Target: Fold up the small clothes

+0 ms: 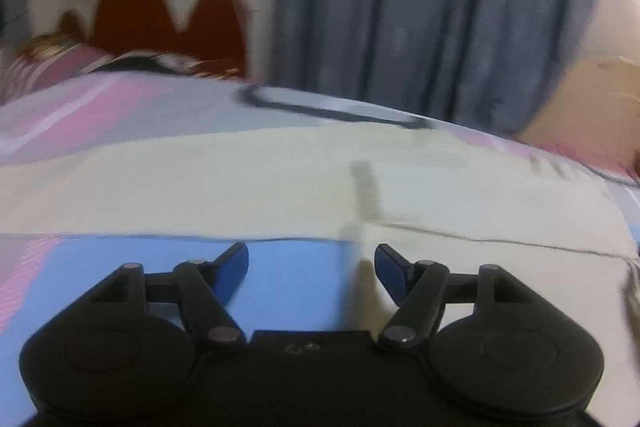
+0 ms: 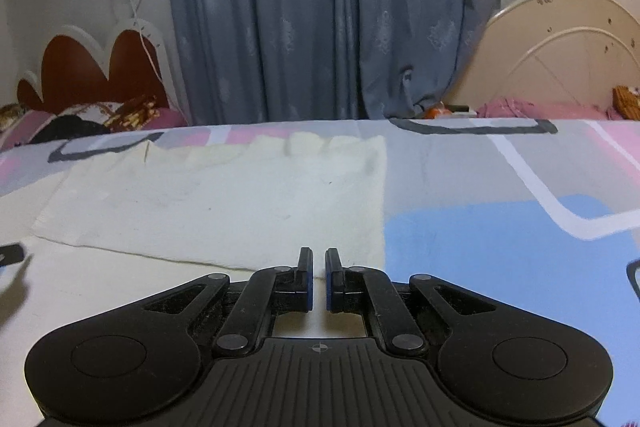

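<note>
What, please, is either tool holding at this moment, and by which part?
Nothing is held. The left tool stands open and empty above the cloth; the right tool is shut with nothing between its fingers.

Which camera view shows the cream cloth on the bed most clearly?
The right wrist view: the cream cloth lies sharp there, with its far edge, right edge and near fold line visible. The left wrist view shows the same cloth blurred, so its edges are hard to follow.
</note>
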{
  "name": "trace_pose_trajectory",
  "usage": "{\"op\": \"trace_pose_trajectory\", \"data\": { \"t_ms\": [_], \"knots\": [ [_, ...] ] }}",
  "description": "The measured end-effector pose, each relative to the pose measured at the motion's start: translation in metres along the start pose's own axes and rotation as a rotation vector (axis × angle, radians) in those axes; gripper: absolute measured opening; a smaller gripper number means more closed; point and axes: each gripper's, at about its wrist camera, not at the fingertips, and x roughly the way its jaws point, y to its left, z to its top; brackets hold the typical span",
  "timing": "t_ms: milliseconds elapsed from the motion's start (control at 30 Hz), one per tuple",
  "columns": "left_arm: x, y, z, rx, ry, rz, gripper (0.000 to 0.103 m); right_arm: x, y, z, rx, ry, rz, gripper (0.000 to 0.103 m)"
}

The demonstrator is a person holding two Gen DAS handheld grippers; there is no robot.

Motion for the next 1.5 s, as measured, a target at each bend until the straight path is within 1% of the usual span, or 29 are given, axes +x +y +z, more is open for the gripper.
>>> {"op": "trace_pose_trajectory", "data": {
  "t_ms": [33,100,167,267,333,467,567,633,700,800,867,900,967,1000,1033,1067,1167,1200,1267,1300,1333,1367,1400,1500],
  "knots": [
    [-0.003,0.016,0.0,-0.034,0.0,0.015,0.064,-0.001,0.002,-0.001,0.009,0.005,0.005,0.003],
    [-0.006,0.048,0.001,-0.105,0.001,0.038,0.063,-0.002,0.008,-0.005,0.016,0.012,0.01,0.003],
    [-0.008,0.084,0.001,-0.203,0.009,0.067,0.063,0.0,0.015,-0.008,0.023,0.02,0.018,0.003],
    [-0.012,0.136,-0.001,-0.358,0.005,0.084,0.06,0.003,0.027,-0.012,0.017,0.033,0.018,0.003],
    [-0.017,0.163,-0.003,-0.428,-0.01,0.094,0.055,0.004,0.032,-0.012,0.019,0.033,0.015,0.003],
    [-0.023,0.192,0.001,-0.471,-0.029,0.137,0.055,0.009,0.035,-0.01,0.031,0.035,0.001,0.003],
    [-0.024,0.219,-0.002,-0.575,-0.061,0.114,0.055,0.012,0.041,-0.007,0.024,0.036,-0.006,0.003],
    [-0.023,0.236,-0.003,-0.652,-0.087,0.095,0.053,0.013,0.045,-0.005,0.024,0.034,-0.007,0.003],
    [-0.02,0.249,-0.002,-0.712,-0.115,0.092,0.053,0.014,0.046,-0.003,0.028,0.03,-0.013,0.003],
    [-0.014,0.261,0.001,-0.757,-0.139,0.085,0.053,0.016,0.044,0.0,0.045,0.026,-0.029,0.003],
    [-0.011,0.266,0.003,-0.779,-0.147,0.082,0.051,0.017,0.041,0.003,0.062,0.027,-0.04,0.003],
    [-0.01,0.267,0.005,-0.774,-0.146,0.086,0.047,0.017,0.039,0.004,0.066,0.023,-0.047,0.003],
    [-0.008,0.268,0.008,-0.74,-0.125,0.114,0.022,0.017,0.035,0.007,0.071,0.007,-0.069,0.003],
    [-0.006,0.267,0.008,-0.721,-0.104,0.121,0.003,0.018,0.033,0.009,0.077,0.002,-0.075,0.003],
    [-0.005,0.266,0.008,-0.707,-0.092,0.124,0.002,0.019,0.03,0.01,0.084,0.002,-0.082,0.003],
    [-0.006,0.264,0.009,-0.689,-0.102,0.128,0.002,0.021,0.027,0.011,0.09,0.003,-0.089,0.003],
    [-0.017,0.25,0.017,-0.609,-0.156,0.126,0.002,0.022,0.02,0.013,0.101,0.003,-0.097,0.003],
    [-0.02,0.243,0.021,-0.581,-0.17,0.117,0.002,0.021,0.018,0.013,0.099,0.002,-0.098,0.003],
    [-0.023,0.219,0.034,-0.493,-0.182,0.079,0.002,0.02,0.016,0.012,0.098,0.0,-0.097,0.003],
    [-0.023,0.201,0.042,-0.423,-0.183,0.061,0.002,0.02,0.015,0.012,0.101,-0.001,-0.095,0.003],
    [-0.022,0.176,0.052,-0.328,-0.183,0.031,0.002,0.019,0.014,0.012,0.105,-0.004,-0.094,0.003],
    [-0.022,0.155,0.056,-0.268,-0.183,0.001,0.002,0.018,0.014,0.012,0.108,-0.007,-0.091,0.003],
    [-0.02,0.126,0.062,-0.206,-0.184,-0.048,0.002,0.017,0.014,0.012,0.111,-0.009,-0.087,0.003],
    [-0.013,0.057,0.071,-0.073,-0.166,-0.154,0.002,0.013,0.017,0.013,0.112,-0.019,-0.07,0.003]
  ]
}}
